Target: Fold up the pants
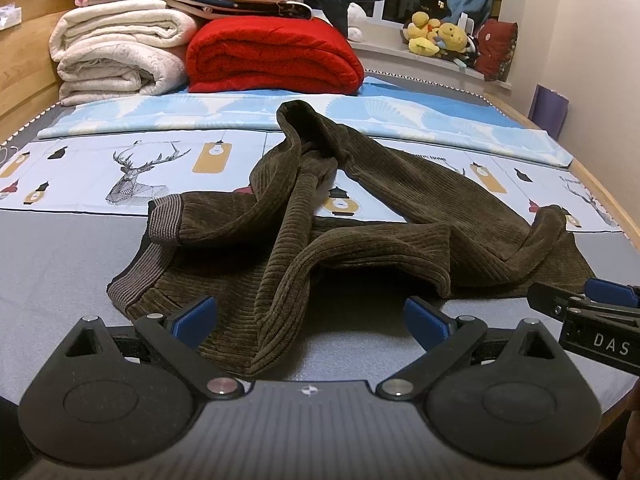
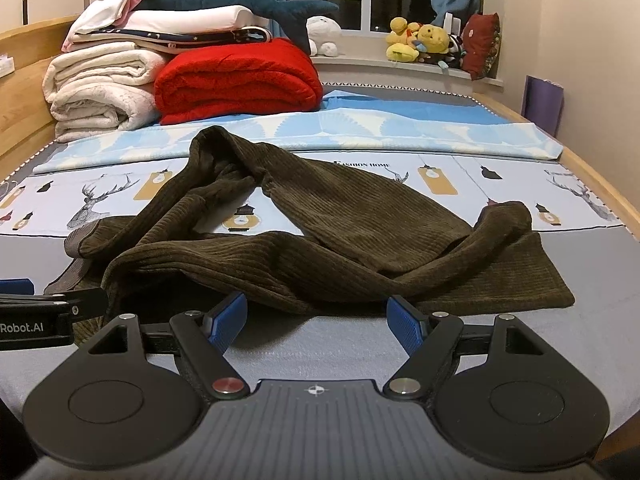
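Observation:
Dark olive corduroy pants (image 1: 360, 220) lie crumpled on the bed, legs twisted and overlapping, with the striped grey waistband (image 1: 132, 276) at the near left. My left gripper (image 1: 310, 316) is open, low over the near edge of the pants, its left pad beside the waistband fabric. My right gripper (image 2: 316, 318) is open, just short of the near hem of the pants (image 2: 320, 248). Each gripper shows at the edge of the other's view: the right one in the left wrist view (image 1: 584, 304), the left one in the right wrist view (image 2: 48, 300).
Folded white blankets (image 1: 116, 60) and a red blanket (image 1: 276, 56) are stacked at the far left of the bed. Plush toys (image 1: 436, 36) sit on the windowsill. A wooden bed frame (image 1: 608, 204) runs along the right. The patterned sheet (image 1: 120, 168) and grey mattress (image 1: 60, 264) surround the pants.

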Demonstrator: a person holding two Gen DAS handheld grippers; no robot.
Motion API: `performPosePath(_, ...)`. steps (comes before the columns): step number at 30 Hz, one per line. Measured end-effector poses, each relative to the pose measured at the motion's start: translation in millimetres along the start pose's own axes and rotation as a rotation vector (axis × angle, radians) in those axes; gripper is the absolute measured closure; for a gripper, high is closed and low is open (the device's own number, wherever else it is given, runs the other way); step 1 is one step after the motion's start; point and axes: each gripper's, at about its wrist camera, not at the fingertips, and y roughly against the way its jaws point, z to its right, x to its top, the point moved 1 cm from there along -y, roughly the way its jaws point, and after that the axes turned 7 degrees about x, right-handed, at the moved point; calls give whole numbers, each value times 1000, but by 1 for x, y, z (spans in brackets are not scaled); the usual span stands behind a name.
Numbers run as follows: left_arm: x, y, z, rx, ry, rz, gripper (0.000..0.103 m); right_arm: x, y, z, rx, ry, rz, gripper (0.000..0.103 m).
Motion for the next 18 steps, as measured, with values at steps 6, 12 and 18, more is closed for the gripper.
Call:
performPosePath(6, 0, -1, 0, 2, -3, 4, 2, -1, -1, 0, -12, 14, 1, 24)
performPosePath(12, 0, -1, 1, 3, -5, 11, 2, 0, -1, 0, -6, 8, 6, 24)
performPosePath(18, -1, -2, 3, 4, -6, 29, 2, 0, -1, 0, -4, 3, 2, 24)
